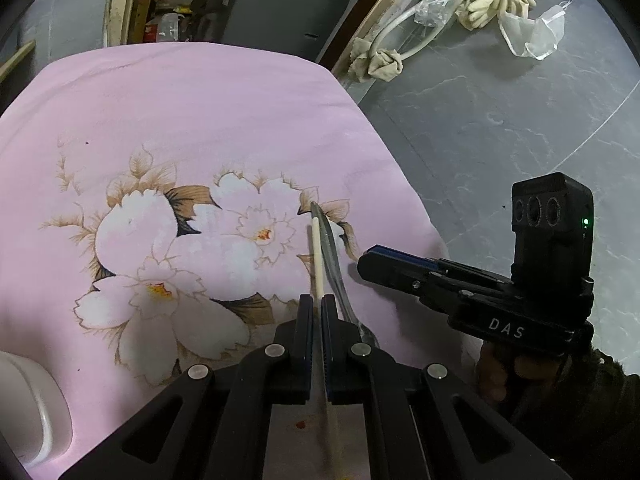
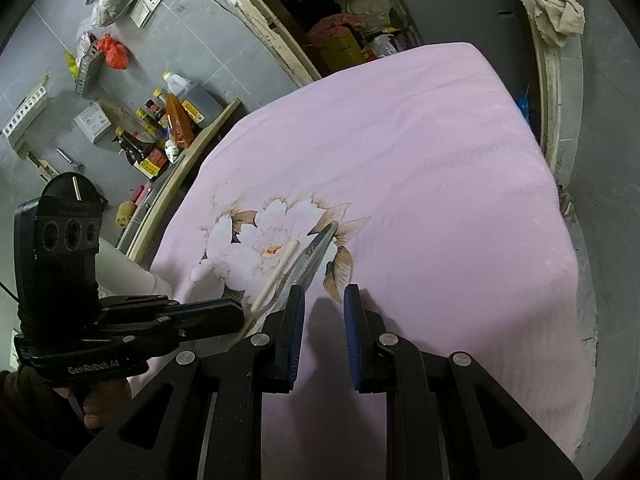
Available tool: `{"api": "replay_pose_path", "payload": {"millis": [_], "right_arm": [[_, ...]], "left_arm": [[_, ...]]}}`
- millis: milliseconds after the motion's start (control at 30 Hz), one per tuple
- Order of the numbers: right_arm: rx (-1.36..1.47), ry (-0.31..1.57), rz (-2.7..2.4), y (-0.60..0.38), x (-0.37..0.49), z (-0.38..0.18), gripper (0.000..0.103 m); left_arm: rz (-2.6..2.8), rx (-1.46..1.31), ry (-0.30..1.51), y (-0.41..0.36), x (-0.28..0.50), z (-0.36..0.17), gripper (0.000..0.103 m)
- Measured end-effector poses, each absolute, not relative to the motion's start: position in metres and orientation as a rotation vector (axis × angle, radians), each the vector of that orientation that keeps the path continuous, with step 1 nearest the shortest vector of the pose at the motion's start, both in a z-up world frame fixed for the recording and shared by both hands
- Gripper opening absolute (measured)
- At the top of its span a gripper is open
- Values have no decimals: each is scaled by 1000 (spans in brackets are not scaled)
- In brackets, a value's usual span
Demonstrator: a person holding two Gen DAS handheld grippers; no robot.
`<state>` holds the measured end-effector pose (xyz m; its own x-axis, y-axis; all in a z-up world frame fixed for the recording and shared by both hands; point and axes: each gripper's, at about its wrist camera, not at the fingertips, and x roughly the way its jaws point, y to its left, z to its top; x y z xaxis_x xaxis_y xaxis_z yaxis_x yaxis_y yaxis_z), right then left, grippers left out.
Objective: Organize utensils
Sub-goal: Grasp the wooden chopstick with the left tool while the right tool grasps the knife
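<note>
My left gripper point(image 1: 317, 304) is shut on a pale cream chopstick point(image 1: 318, 258) that sticks forward over the pink flowered cloth point(image 1: 200, 120). A metal utensil handle point(image 1: 330, 248) lies right beside the chopstick, passing under my right finger. In the right wrist view my right gripper point(image 2: 323, 294) is open and empty just above the cloth, with the metal utensil point(image 2: 314, 254) and the chopstick point(image 2: 276, 276) just ahead and left of it. The left gripper point(image 2: 224, 314) shows there at the left, the right gripper point(image 1: 364, 264) in the left wrist view at the right.
A white container point(image 1: 28, 408) sits at the cloth's near left corner. Grey tiled floor point(image 1: 500, 128) lies to the right, with rags and a hose point(image 1: 472, 4). A shelf of sauce bottles point(image 2: 168, 128) stands left of the table. The cloth's right edge point(image 2: 560, 240) drops off.
</note>
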<state>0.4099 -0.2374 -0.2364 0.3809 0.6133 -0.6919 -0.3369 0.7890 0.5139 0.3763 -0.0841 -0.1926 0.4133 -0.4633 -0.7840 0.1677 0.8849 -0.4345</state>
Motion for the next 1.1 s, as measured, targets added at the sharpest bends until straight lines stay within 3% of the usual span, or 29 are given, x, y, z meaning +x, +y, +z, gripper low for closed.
{"api": "replay_pose_path", "payload": {"millis": [367, 667, 867, 1100], "right_arm": [[317, 1009, 597, -241, 407, -236, 17], [305, 1012, 588, -236, 407, -235, 17], [306, 1016, 615, -229, 409, -236, 17], [320, 1040, 690, -212, 418, -240, 17]], "left_arm": [[-418, -294, 1089, -88, 388, -198, 15], [-405, -242, 1133, -94, 401, -201, 15], [-367, -230, 1112, -91, 396, -202, 5], [-223, -270, 1049, -67, 373, -196, 5]]}}
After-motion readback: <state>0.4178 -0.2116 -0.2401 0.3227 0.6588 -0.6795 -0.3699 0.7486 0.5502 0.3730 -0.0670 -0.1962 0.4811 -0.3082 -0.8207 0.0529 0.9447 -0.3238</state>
